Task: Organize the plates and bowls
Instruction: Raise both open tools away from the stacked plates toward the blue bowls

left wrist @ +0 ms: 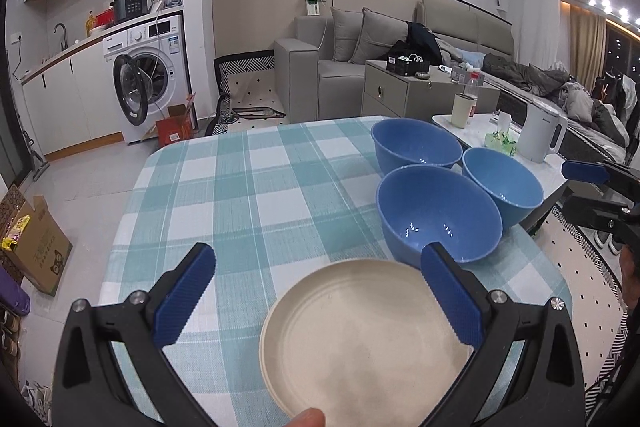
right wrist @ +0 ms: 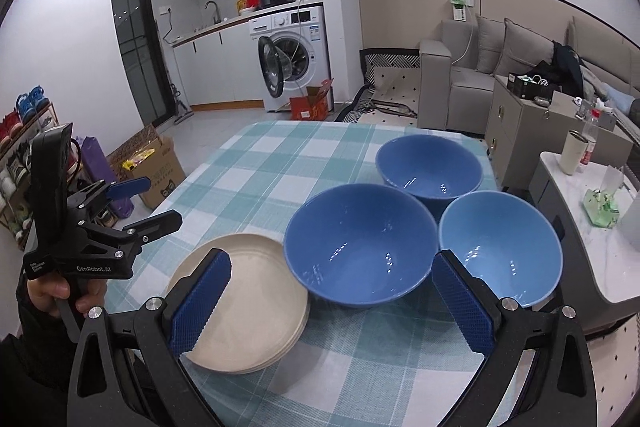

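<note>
Left wrist view: the left gripper is wide open and holds nothing. It hangs above the near edge of the table, which has a checked cloth. The plates lie under it, more under the right finger than the left one, and this finger covers part of their rim. Just beyond the plates, touching or almost touching them, stands the near bowl. Behind it are the far bowl and the pale bowl, both near the right edge. The right gripper shows at the right, off the table.

Right wrist view: the right gripper is also wide open and empty, above the near edge of the table. The near bowl lies between its fingers, a little ahead of the tips. The pale bowl is beside the right finger. The far bowl stands behind these two. The plates, a stack at the near left corner, are partly behind the left finger. A hand holds the left gripper beyond the left edge, open.
</note>
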